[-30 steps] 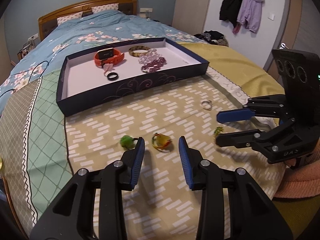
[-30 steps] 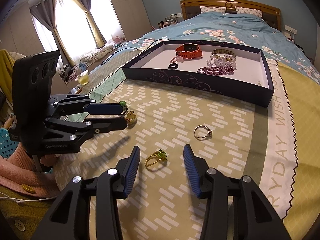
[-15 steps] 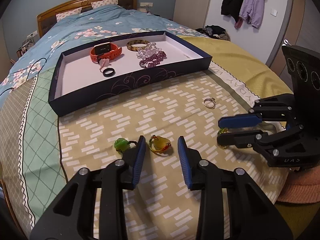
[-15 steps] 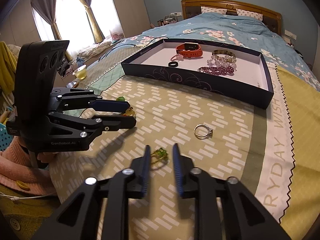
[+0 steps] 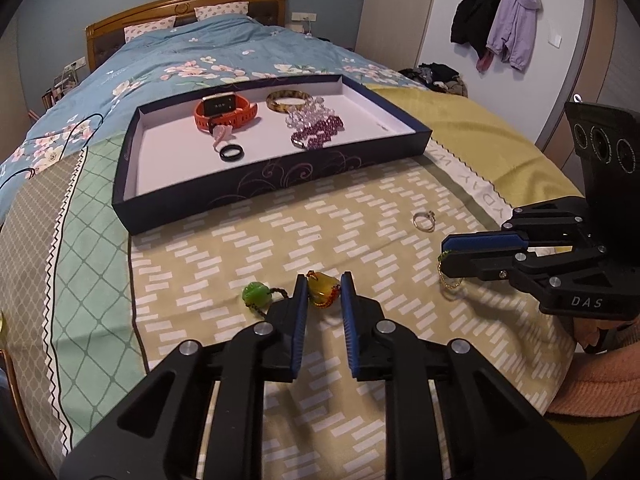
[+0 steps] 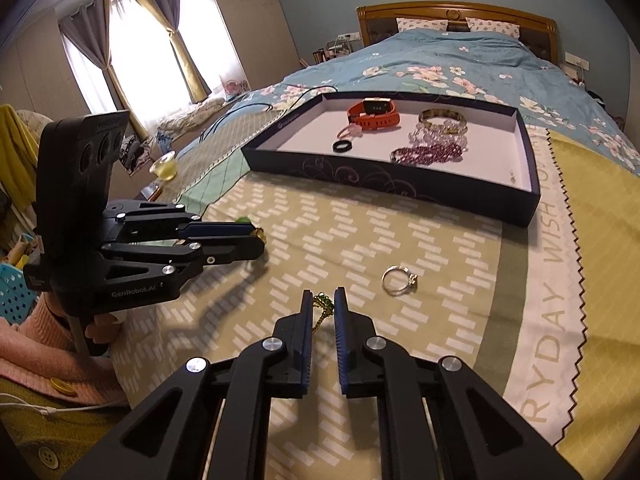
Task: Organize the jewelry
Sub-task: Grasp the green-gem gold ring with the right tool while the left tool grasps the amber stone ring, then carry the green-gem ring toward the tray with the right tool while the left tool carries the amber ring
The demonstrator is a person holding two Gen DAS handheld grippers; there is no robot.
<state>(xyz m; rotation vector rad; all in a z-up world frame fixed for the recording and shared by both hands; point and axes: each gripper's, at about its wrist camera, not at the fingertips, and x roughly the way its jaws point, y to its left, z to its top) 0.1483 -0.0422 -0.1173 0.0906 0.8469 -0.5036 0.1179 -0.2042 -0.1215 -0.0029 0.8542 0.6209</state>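
Note:
My left gripper [image 5: 323, 286] is shut on a yellow-amber pendant [image 5: 322, 287] lying on the bed cover; a green pendant [image 5: 257, 294] lies just left of it. My right gripper [image 6: 323, 304] is shut on a green-stone gold chain piece [image 6: 322, 307], also seen hanging under its fingers in the left wrist view [image 5: 450, 276]. A silver ring [image 6: 398, 279] lies to the right of it on the cover, also in the left wrist view [image 5: 424, 221]. A dark blue tray [image 5: 256, 194] farther back holds an orange watch [image 5: 225, 114], a black ring [image 5: 232, 153], a bangle [image 5: 289, 100] and purple beads [image 5: 318, 130].
The bed with blue floral duvet [image 5: 192, 56] stretches behind the tray. The left gripper body [image 6: 116, 240] fills the left of the right wrist view. Coats [image 5: 496, 20] hang on the wall at right. A cup [image 6: 164, 166] stands beside the bed at left.
Both grippers went from open to closed: the left around the yellow pendant, the right around the green-stone chain. Both moved slightly forward and down onto their pieces.

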